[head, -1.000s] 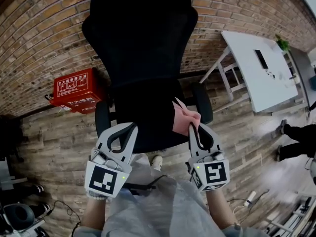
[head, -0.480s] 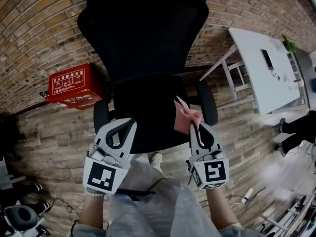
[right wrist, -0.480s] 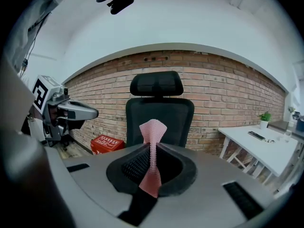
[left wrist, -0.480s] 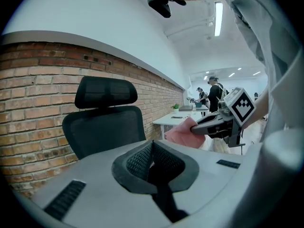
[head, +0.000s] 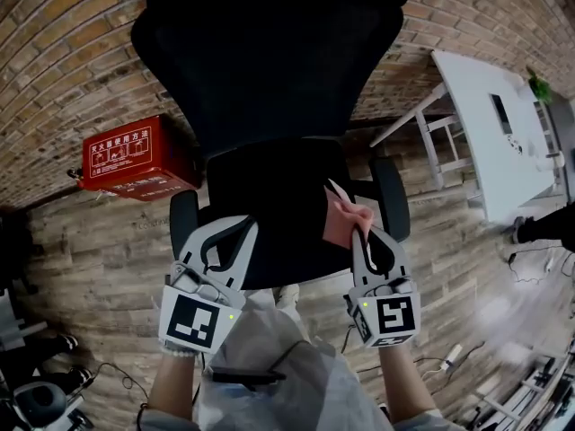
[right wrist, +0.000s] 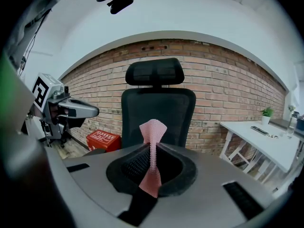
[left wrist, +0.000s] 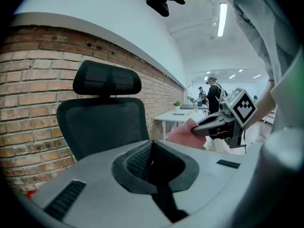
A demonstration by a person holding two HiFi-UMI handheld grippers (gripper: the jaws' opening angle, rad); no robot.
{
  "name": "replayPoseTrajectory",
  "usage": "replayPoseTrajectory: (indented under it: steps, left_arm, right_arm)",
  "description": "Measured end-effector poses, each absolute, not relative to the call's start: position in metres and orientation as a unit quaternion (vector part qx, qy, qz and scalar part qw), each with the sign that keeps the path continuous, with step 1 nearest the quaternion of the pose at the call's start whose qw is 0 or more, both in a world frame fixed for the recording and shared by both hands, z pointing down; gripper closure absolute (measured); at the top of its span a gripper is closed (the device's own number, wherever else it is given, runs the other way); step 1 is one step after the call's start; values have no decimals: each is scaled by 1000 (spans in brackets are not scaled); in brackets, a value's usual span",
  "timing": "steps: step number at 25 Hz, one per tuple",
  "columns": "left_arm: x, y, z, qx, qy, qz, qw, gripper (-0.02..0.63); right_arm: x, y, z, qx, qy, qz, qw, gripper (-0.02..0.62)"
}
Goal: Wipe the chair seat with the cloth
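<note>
A black office chair with a tall back stands against a brick wall; its seat (head: 269, 205) lies just ahead of both grippers. My right gripper (head: 363, 233) is shut on a pink cloth (head: 342, 214), which hangs over the seat's right side near the right armrest (head: 393, 197). In the right gripper view the cloth (right wrist: 152, 146) is pinched between the closed jaws and sticks up in front of the chair back (right wrist: 158, 113). My left gripper (head: 232, 231) is shut and empty, above the seat's front left corner. The left gripper view shows the cloth (left wrist: 186, 133) and the right gripper (left wrist: 209, 126) beside it.
A red box (head: 130, 157) sits on the wooden floor left of the chair. A white table (head: 499, 124) stands to the right. The left armrest (head: 183, 219) is beside my left gripper. Cables and equipment lie at the lower left and lower right. People stand in the distance (left wrist: 211, 93).
The view has shifted slightly, bringing the chair closer and higher in frame. Both grippers hold nearly the same pose, the right one still clamped on the cloth.
</note>
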State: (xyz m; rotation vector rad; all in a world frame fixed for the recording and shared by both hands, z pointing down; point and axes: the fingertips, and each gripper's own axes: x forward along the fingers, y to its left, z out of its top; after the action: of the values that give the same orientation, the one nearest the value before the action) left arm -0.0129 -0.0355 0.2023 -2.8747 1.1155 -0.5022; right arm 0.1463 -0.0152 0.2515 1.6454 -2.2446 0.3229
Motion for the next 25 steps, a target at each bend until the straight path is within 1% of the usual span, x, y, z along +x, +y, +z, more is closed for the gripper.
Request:
replayPoseTrajectory:
  steps: [7, 9, 13, 18, 25]
  left_arm:
    - [-22, -57, 244, -918, 363, -160, -21, 588]
    - [-23, -63, 254, -918, 362, -163, -21, 588]
    - [-21, -78, 271, -918, 361, -165, -21, 588]
    - [-13, -94, 293, -924, 337, -180, -13, 588]
    - [-12, -115, 329, -929, 318, -190, -23, 588]
  right_arm:
    - [143, -38, 294, 581, -780, 131, 189, 543]
    - [142, -43, 306, 582, -776, 139, 201, 543]
    - [145, -58, 322, 586, -776, 130, 194, 543]
    - [149, -72, 346, 588, -771, 133, 205, 543]
    - [154, -105, 391, 597, -759, 137, 220, 543]
